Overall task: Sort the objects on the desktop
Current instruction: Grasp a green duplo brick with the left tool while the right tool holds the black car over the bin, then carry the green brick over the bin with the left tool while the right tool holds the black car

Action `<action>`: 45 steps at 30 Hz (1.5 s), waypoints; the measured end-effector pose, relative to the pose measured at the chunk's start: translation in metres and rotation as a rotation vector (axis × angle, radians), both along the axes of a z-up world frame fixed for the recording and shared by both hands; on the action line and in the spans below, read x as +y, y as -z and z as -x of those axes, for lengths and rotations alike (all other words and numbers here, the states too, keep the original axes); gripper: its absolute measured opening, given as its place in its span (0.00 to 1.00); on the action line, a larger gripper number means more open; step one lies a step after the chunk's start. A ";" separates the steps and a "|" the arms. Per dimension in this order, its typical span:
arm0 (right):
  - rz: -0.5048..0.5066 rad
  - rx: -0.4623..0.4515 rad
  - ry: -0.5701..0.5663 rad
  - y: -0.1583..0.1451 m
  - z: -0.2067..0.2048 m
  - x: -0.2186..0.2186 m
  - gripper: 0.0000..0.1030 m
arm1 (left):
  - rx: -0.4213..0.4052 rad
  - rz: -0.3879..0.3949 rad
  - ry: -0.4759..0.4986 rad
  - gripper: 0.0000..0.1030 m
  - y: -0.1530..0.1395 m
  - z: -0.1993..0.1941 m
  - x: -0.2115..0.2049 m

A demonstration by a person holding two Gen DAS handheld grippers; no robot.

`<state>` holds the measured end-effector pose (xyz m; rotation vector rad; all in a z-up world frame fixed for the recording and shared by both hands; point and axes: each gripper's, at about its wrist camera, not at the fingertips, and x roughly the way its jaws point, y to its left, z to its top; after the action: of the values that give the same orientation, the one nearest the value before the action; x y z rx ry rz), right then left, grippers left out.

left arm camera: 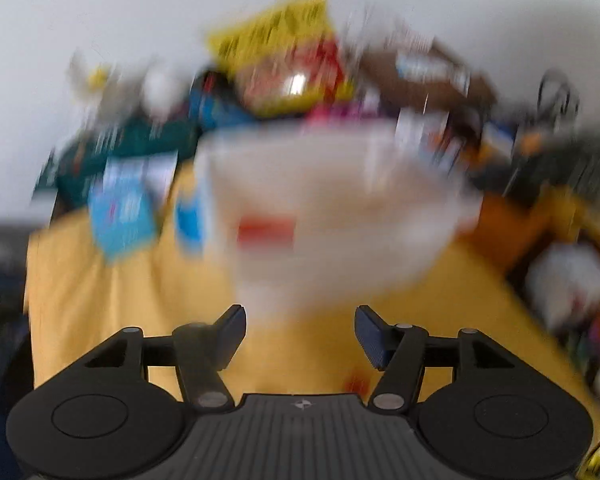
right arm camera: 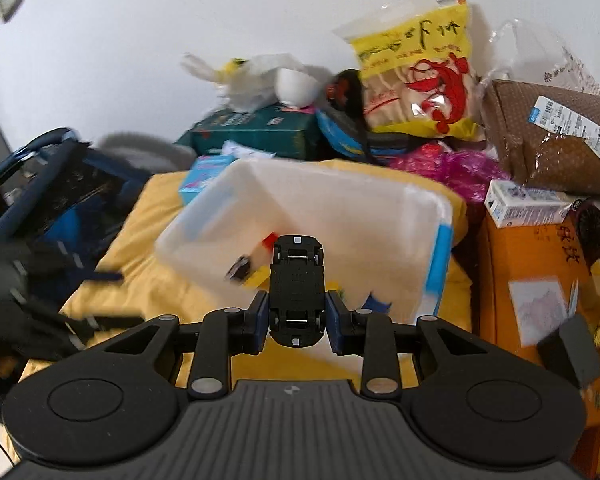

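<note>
A translucent white plastic bin (right arm camera: 340, 220) rests on the yellow cloth (right arm camera: 140, 248), with a few small items inside, one red and one dark. My right gripper (right arm camera: 298, 316) is shut on a black toy car (right arm camera: 298, 280), held underside up just in front of the bin's near wall. In the left wrist view, heavily blurred by motion, the same bin (left arm camera: 332, 216) fills the middle, with a red patch showing through it. My left gripper (left arm camera: 300, 332) stands open and holds nothing, close to the bin's near side.
Clutter lines the back: a yellow snack bag with a red lobster (right arm camera: 416, 76), a green box (right arm camera: 256, 132), a brown parcel (right arm camera: 556, 136), pink wrapping (right arm camera: 452, 168). An orange box (right arm camera: 540, 280) stands right of the bin. A dark blue bag (right arm camera: 48, 208) lies at left.
</note>
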<state>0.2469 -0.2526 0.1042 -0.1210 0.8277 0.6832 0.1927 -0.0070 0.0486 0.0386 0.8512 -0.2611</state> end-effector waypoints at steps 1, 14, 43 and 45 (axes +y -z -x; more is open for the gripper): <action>-0.008 0.013 0.000 0.004 0.007 -0.002 0.32 | 0.033 -0.001 -0.034 0.62 0.020 0.010 0.008; -0.006 0.087 -0.030 0.032 0.044 0.016 0.32 | 0.122 -0.074 -0.187 0.33 0.100 0.020 0.046; -0.023 0.034 0.026 0.003 -0.003 0.006 0.32 | -0.086 0.080 -0.054 0.24 -0.041 -0.025 0.013; -0.020 0.028 0.042 -0.002 -0.016 0.006 0.32 | -0.082 0.089 -0.050 0.24 -0.051 -0.041 0.005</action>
<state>0.2634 -0.2466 0.1067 -0.0763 0.8481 0.6545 0.2337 -0.0017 0.0997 -0.0544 0.7574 -0.2489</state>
